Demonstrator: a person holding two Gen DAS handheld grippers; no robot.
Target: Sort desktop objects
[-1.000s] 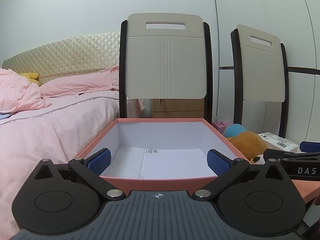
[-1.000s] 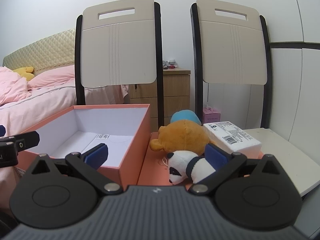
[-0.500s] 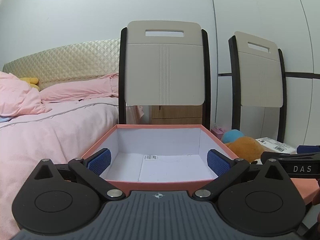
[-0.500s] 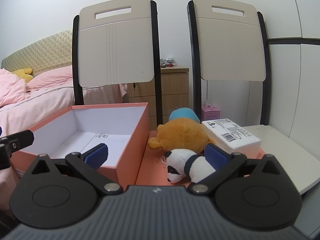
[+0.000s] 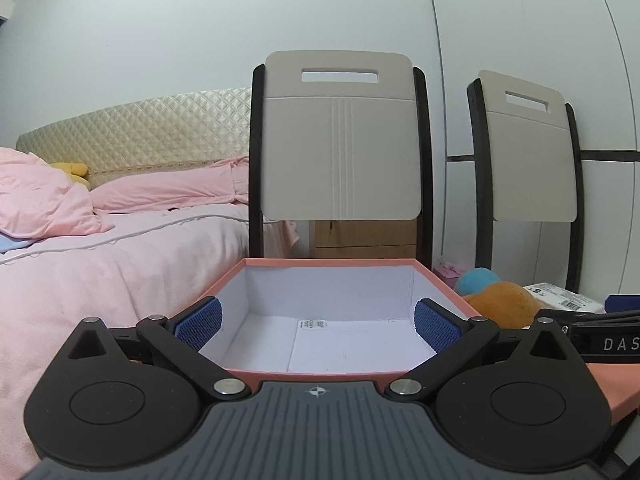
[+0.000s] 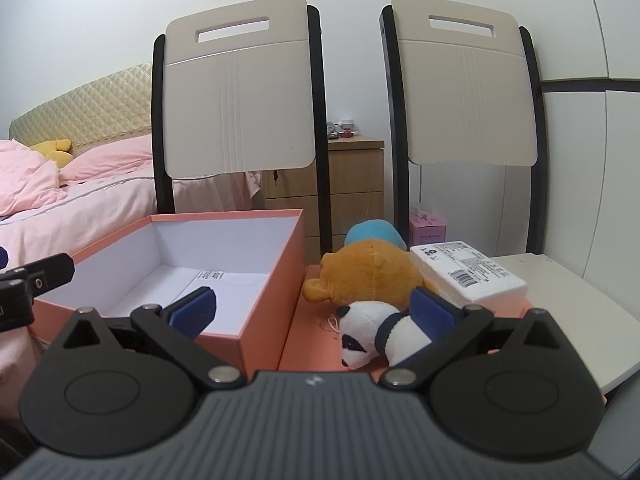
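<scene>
So the open box [image 6: 224,280] sits on the left end of the tabletop [image 6: 568,292], with only a label [image 6: 211,275] lying on its floor. Right of it there's the box lid [image 6: 316,344], and on that a panda plush [image 6: 372,338] at the front, a bear plush [image 6: 372,276] behind it, then a round plush [image 6: 374,232] at the very back. A wrapped packet [image 6: 468,276] lies just right of the bear. Two chairs [image 6: 240,100] stand behind the tabletop, a nightstand [image 6: 354,184] behind and between them, and a bed [image 6: 72,208] off to the left.
</scene>
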